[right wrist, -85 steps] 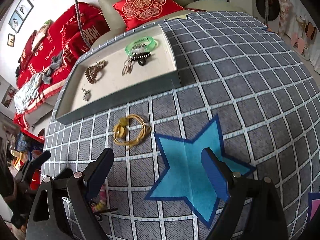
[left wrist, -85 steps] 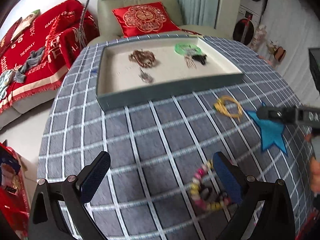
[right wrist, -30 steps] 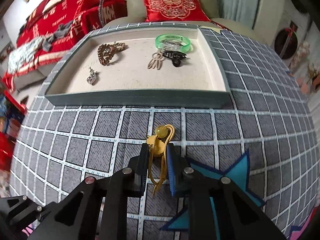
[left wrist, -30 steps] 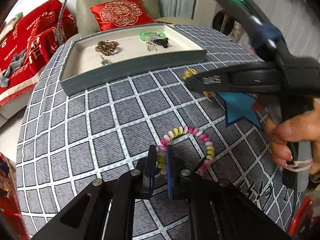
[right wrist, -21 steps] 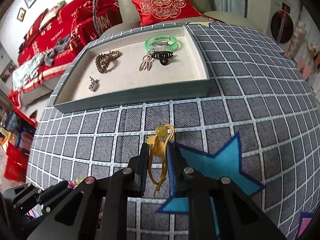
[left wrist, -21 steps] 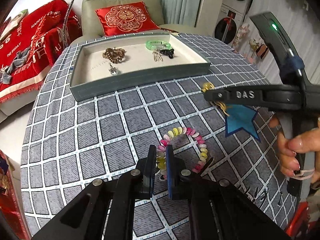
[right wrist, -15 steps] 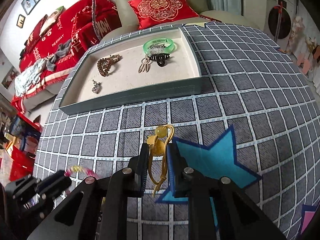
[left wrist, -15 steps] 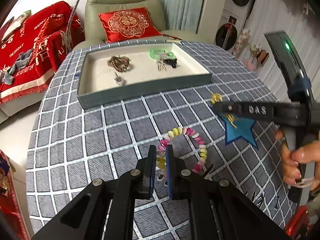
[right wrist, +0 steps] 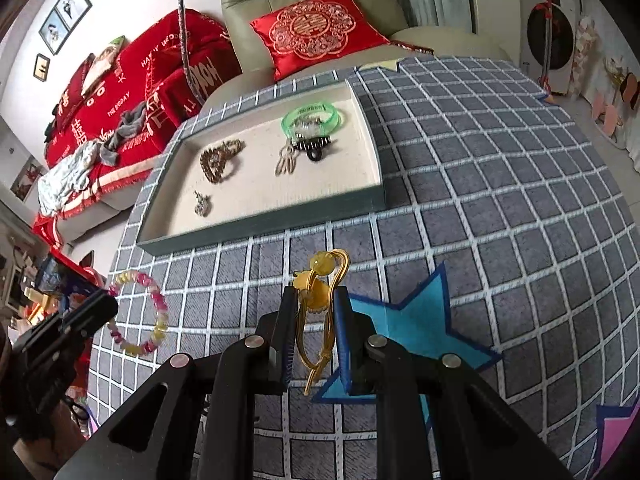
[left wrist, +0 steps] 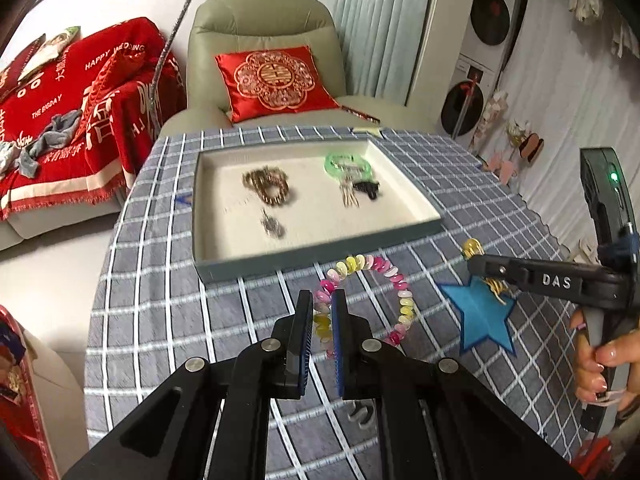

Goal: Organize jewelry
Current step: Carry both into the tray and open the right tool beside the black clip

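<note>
Checked tablecloth [left wrist: 168, 304]; pink-yellow bead bracelet [left wrist: 372, 280] dangling, left claw [left wrist: 322, 320] clamped

Left gripper [left wrist: 321, 300] angled down over table, jaws nearly together, pads pinching beaded bracelet [left wrist: 402, 298]; loop hangs clear of cloth to its right. Right gripper [right wrist: 316, 300] also angled down, jaws clamped on yellow cord bracelet [right wrist: 320, 280]; cord tail dangles between fingers. In left wrist view, right gripper enters from right edge, level, bare hand [left wrist: 600, 364] wrapped round handle, fingers curled on trigger.
</note>
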A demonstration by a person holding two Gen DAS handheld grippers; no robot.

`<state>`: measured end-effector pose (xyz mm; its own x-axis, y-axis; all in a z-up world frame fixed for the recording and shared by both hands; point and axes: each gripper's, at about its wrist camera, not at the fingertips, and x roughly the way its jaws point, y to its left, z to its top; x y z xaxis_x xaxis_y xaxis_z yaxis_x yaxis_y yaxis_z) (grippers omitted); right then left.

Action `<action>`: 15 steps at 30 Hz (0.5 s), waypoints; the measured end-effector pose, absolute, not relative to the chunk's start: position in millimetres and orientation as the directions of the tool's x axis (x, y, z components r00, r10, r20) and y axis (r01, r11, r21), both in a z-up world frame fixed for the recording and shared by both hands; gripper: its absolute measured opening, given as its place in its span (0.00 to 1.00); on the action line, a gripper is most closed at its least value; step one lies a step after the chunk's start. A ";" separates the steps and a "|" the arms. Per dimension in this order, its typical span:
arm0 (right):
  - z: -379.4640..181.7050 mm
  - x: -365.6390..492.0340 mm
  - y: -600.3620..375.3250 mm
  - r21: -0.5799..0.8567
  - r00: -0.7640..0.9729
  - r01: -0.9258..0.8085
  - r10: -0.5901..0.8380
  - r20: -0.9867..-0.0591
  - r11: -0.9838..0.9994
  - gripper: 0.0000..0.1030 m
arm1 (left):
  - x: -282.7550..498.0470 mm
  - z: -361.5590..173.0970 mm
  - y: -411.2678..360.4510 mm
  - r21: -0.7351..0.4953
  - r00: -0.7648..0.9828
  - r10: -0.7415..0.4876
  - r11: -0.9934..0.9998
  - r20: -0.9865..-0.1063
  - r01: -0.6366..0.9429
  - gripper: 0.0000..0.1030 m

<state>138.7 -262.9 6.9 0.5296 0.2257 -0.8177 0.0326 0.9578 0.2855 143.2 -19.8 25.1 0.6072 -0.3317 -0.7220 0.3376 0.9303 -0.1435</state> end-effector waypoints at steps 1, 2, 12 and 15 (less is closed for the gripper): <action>10.5 140.8 -262.5 0.284 0.535 0.029 0.225 -0.814 0.958 0.19 | 146.1 26.6 -19.3 -0.147 0.609 -0.334 0.930 -0.719 0.336 0.23; 13.5 142.3 -262.3 0.283 0.539 0.026 0.225 -0.811 0.959 0.19 | 150.4 28.5 -18.5 -0.151 0.611 -0.336 0.930 -0.717 0.335 0.23; 35.3 168.4 -253.2 0.264 0.571 -0.011 0.223 -0.790 0.965 0.19 | 185.1 33.2 -15.8 -0.167 0.622 -0.338 0.934 -0.707 0.317 0.23; 37.9 177.2 -250.3 0.260 0.574 -0.016 0.222 -0.788 0.965 0.19 | 195.1 30.0 -13.7 -0.178 0.617 -0.336 0.936 -0.711 0.305 0.23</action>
